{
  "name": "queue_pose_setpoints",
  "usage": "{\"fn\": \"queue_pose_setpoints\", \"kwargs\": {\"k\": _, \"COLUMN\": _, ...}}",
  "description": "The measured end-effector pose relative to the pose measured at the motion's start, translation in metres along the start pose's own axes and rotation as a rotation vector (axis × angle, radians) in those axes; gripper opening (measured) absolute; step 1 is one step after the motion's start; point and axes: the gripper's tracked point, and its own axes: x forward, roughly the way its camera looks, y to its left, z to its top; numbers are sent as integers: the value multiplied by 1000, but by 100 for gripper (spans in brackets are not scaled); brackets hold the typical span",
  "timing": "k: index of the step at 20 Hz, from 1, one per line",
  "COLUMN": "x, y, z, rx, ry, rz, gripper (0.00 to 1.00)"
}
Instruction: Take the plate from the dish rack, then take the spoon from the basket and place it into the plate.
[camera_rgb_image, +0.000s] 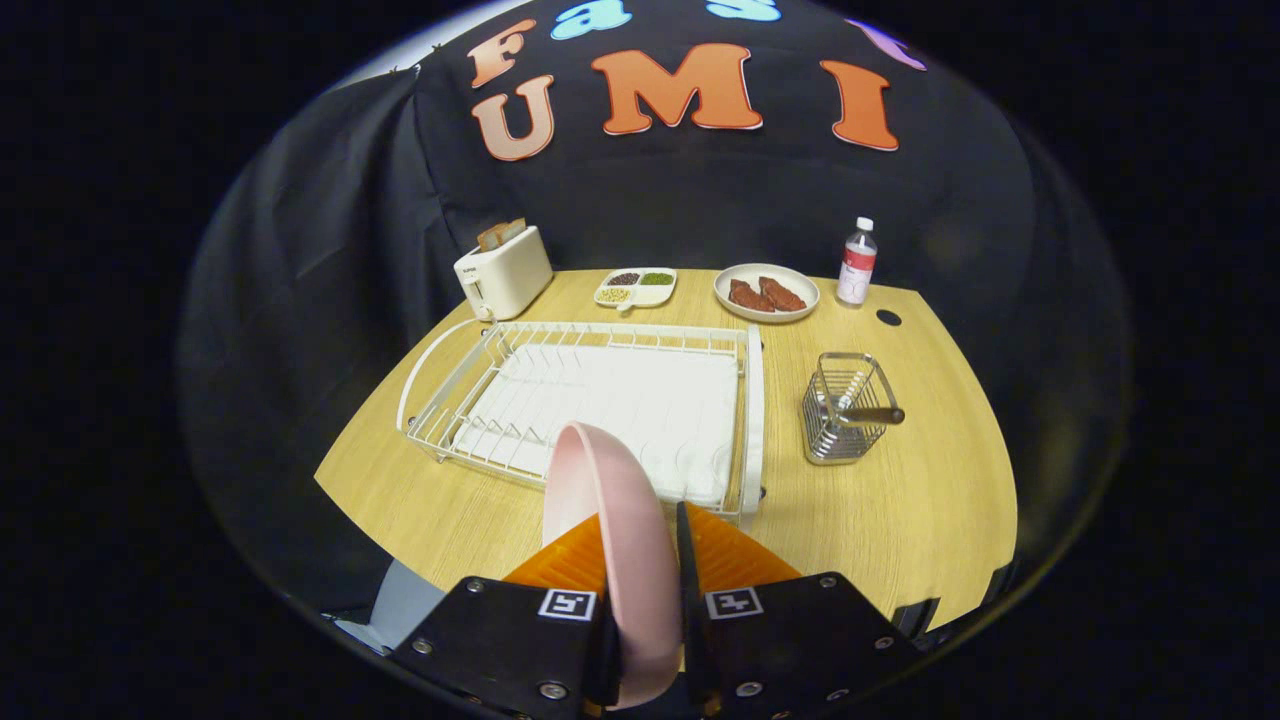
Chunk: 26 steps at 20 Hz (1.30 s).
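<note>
- The gripper (640, 545) is seen clamped on the pink plate (610, 520); both fingers press against its rim, one on each side.
- The plate is held on edge, upright, raised above the near edge of the dish rack (590, 400) and apart from its wires.
- The dish rack is observed standing on the wooden table (900, 500), its white drain mat bare.
- The wire basket (845, 408) is located to the right of the rack, apart from it, with the spoon (868, 414) lying in it, its dark handle projecting over the right rim.
- Bare table surface is noted around the basket and along the near edge.
- Along the far edge are ranged a toaster (503, 270), a divided tray (636, 287), a plate of meat (767, 292) and a bottle (857, 262), well apart from the gripper.
</note>
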Motion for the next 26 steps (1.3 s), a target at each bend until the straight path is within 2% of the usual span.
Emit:
{"fn": "queue_pose_setpoints", "kwargs": {"k": 7, "x": 16, "y": -18, "z": -53, "rx": 118, "ry": 37, "rz": 65, "gripper": 26}}
{"fn": "queue_pose_setpoints", "kwargs": {"k": 9, "x": 23, "y": -23, "z": -57, "rx": 128, "ry": 24, "rz": 70, "gripper": 25}}
{"fn": "queue_pose_setpoints", "kwargs": {"k": 13, "x": 36, "y": -27, "z": -62, "rx": 194, "ry": 16, "rz": 134, "gripper": 26}}
{"fn": "queue_pose_setpoints", "kwargs": {"k": 16, "x": 47, "y": -37, "z": -63, "rx": 284, "ry": 18, "rz": 154, "gripper": 26}}
{"fn": "queue_pose_setpoints", "kwargs": {"k": 17, "x": 54, "y": -37, "z": -66, "rx": 308, "ry": 19, "rz": 155, "gripper": 27}}
{"fn": "queue_pose_setpoints", "kwargs": {"k": 20, "x": 65, "y": -66, "z": -73, "rx": 276, "ry": 6, "rz": 56, "gripper": 27}}
{"fn": "queue_pose_setpoints", "kwargs": {"k": 23, "x": 58, "y": -65, "z": -67, "rx": 308, "ry": -8, "rz": 87, "gripper": 33}}
{"fn": "queue_pose_setpoints", "kwargs": {"k": 26, "x": 58, "y": -81, "z": -47, "rx": 271, "ry": -112, "rz": 35, "gripper": 39}}
